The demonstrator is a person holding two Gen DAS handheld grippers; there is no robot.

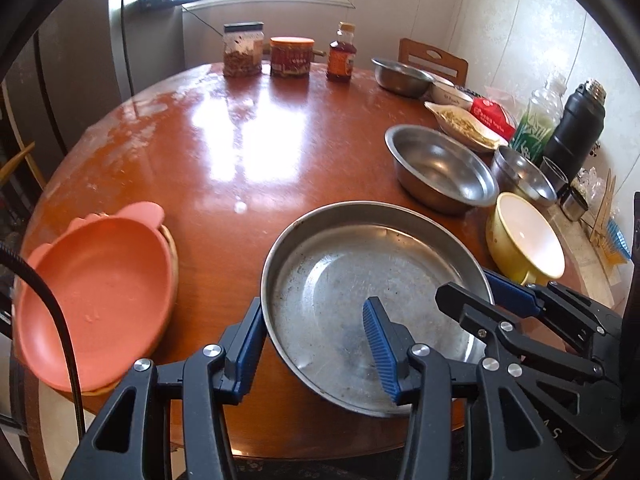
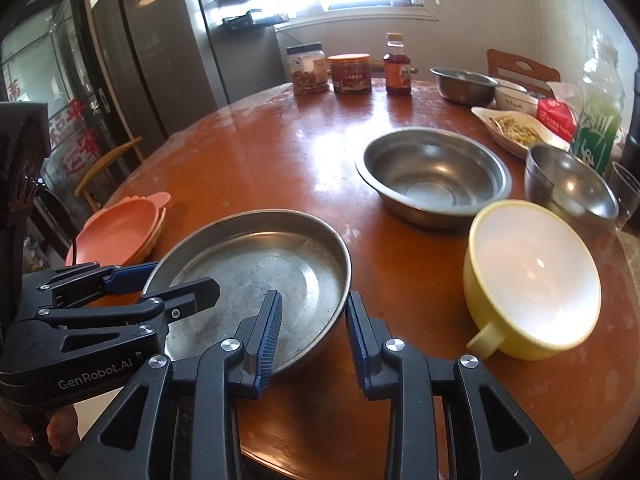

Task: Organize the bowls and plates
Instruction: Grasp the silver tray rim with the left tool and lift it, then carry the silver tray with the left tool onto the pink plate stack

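**Operator:** Left wrist view. Report the tongs and the workpiece.

**Inspector:** The round shallow steel pan (image 1: 360, 272) is sitting at the near edge of the round glossy brown wooden table (image 1: 200, 140). The left gripper (image 1: 314, 346) is straddling the pan's near-left rim with its jaws standing moderately wide. One blue pad is lying against the outer wall, and the other is hanging inside over the pan floor, clear of the wall. The right gripper (image 1: 464, 286) is entering from the right and is pinching the pan's right rim.

**Operator:** Surrounding items?

**Inspector:** A stack of salmon-pink plastic plates (image 1: 96, 292) is resting at the left table edge, apart from the pan. A large steel bowl (image 1: 440, 168) is standing beyond the pan on the right. A yellow handled bowl with a white inside (image 1: 528, 240) is standing just right of the pan.

**Operator:** Right wrist view.

**Inspector:** The right gripper (image 2: 314, 312) is holding the pan (image 2: 260, 256) by its near-right rim, jaws narrow, one pad inside and one outside. The left gripper (image 2: 186, 276) is reaching in from the left across the opposite rim, one finger on each side. The yellow handled bowl (image 2: 532, 280) is sitting on the near right, the large steel bowl (image 2: 432, 172) farther back, and the pink plates (image 2: 116, 232) on the far left.
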